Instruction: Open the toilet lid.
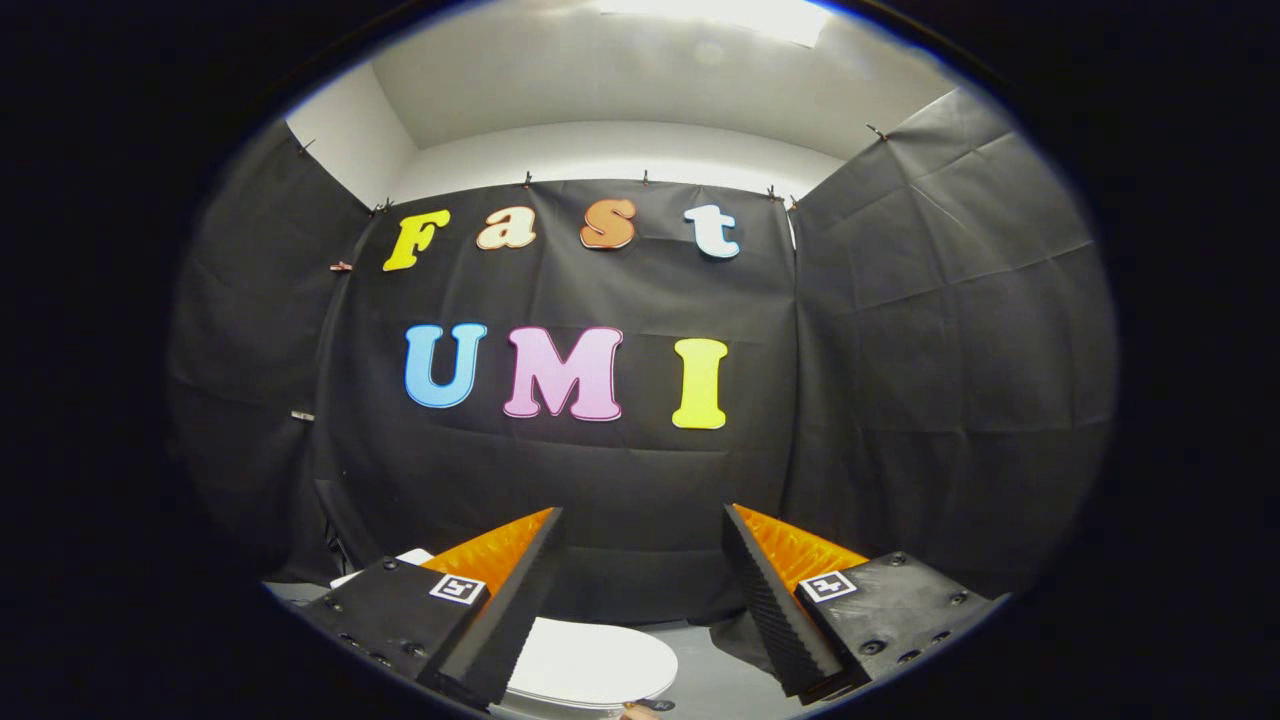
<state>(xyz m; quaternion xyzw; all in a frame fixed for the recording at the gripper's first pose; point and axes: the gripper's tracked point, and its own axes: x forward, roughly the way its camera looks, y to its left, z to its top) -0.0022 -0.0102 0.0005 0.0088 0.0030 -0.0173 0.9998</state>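
My gripper (643, 520) stands open, its two black-and-orange fingers wide apart with nothing between them. It is held high and points at the black cloth wall. Low between the fingers, well below their tips, lies the white toilet lid (590, 665), flat and closed. The left finger (505, 600) covers the lid's left part. A bit of the white toilet body (415, 556) peeks out behind the left finger.
Black cloth walls (940, 350) close the booth on three sides, with white wall and ceiling above. A strip of grey floor (715, 680) lies to the right of the lid. A small dark object (645, 707) sits at the lid's near edge.
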